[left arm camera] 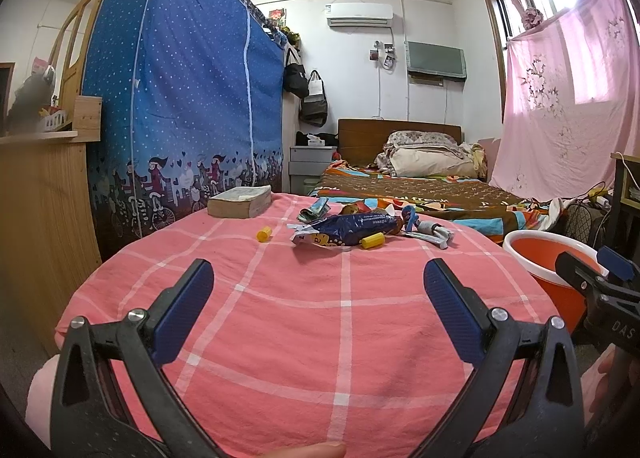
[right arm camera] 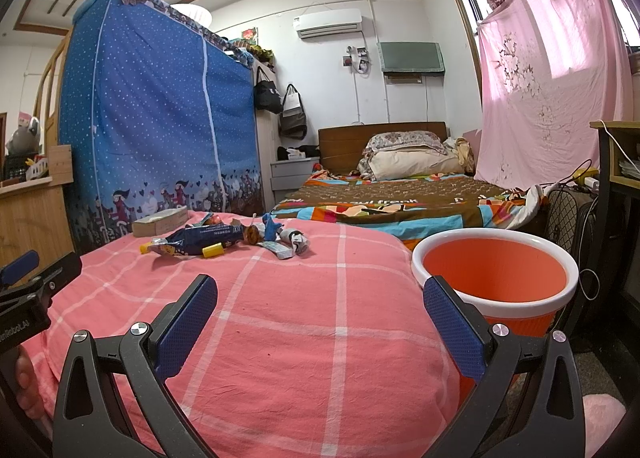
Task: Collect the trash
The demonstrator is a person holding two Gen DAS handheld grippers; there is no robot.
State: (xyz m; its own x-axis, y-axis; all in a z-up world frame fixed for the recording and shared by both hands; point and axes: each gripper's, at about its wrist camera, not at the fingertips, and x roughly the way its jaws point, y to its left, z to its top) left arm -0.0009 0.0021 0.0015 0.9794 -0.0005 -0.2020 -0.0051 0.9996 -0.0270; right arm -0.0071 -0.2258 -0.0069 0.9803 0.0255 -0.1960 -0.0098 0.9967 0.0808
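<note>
Trash lies in a pile at the far side of a table covered with a pink checked cloth [left arm camera: 304, 318]: a dark blue snack wrapper [left arm camera: 352, 232] [right arm camera: 204, 236], two yellow caps [left arm camera: 264, 234] [left arm camera: 373, 240], crumpled blue and silver wrappers [left arm camera: 428, 230] [right arm camera: 286, 240]. An orange bin with a white rim [right arm camera: 496, 274] [left arm camera: 532, 254] stands to the right of the table. My left gripper [left arm camera: 318, 278] is open and empty, near the table's front. My right gripper [right arm camera: 320, 292] is open and empty, between cloth and bin.
A thick book [left arm camera: 240, 201] lies on the cloth left of the trash. A blue dotted fabric wardrobe [left arm camera: 180, 97] stands on the left, a bed [right arm camera: 400, 197] behind, a wooden counter [left arm camera: 40, 217] far left, and a desk with cables [right arm camera: 612, 177] on the right.
</note>
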